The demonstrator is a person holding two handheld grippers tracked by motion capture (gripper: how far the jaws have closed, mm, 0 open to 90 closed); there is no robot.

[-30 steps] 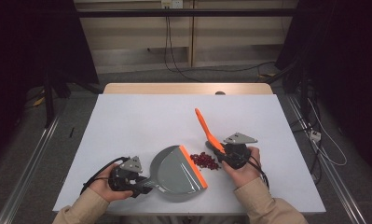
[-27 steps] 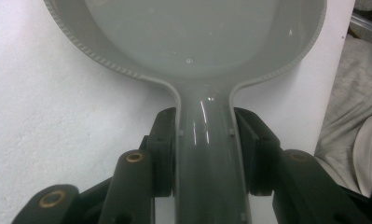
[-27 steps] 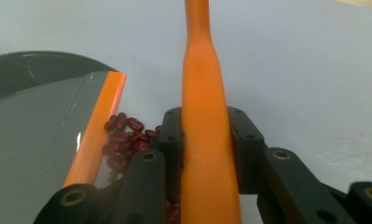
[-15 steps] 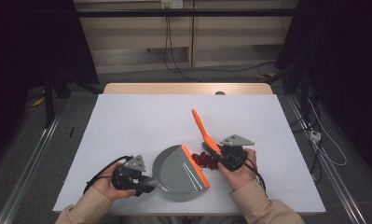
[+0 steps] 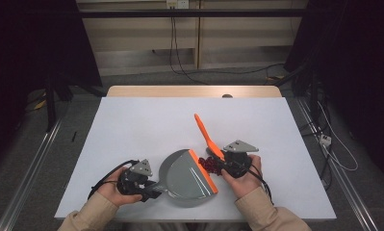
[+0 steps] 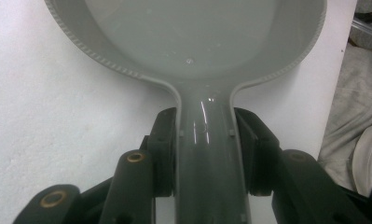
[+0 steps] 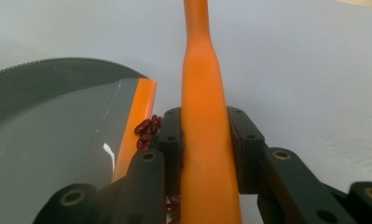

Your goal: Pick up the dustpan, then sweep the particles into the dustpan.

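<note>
A grey dustpan (image 5: pixel 185 175) with an orange front lip (image 5: pixel 202 171) lies on the white table near its front edge. My left gripper (image 5: pixel 153 187) is shut on the dustpan handle (image 6: pixel 207 154). A pile of dark red beans (image 5: pixel 209 164) sits on the table right against the orange lip (image 7: pixel 134 126). My right gripper (image 5: pixel 223 166) is shut on an orange brush handle (image 5: pixel 206 134) that slants up and away; its handle (image 7: pixel 204 140) runs between the jaws, with beans (image 7: pixel 146 128) just left of them. The brush's bristles are hidden.
The white table top (image 5: pixel 146 125) stretches open behind and to both sides of the tools. A wooden strip (image 5: pixel 189 91) runs along the far edge. Cables (image 5: pixel 180 53) trail across the floor beyond, and metal rails (image 5: pixel 31 163) flank the table.
The dustpan and my left gripper have shifted right toward the beans. My right gripper and the brush moved left, pushing the beans up against the orange lip.
</note>
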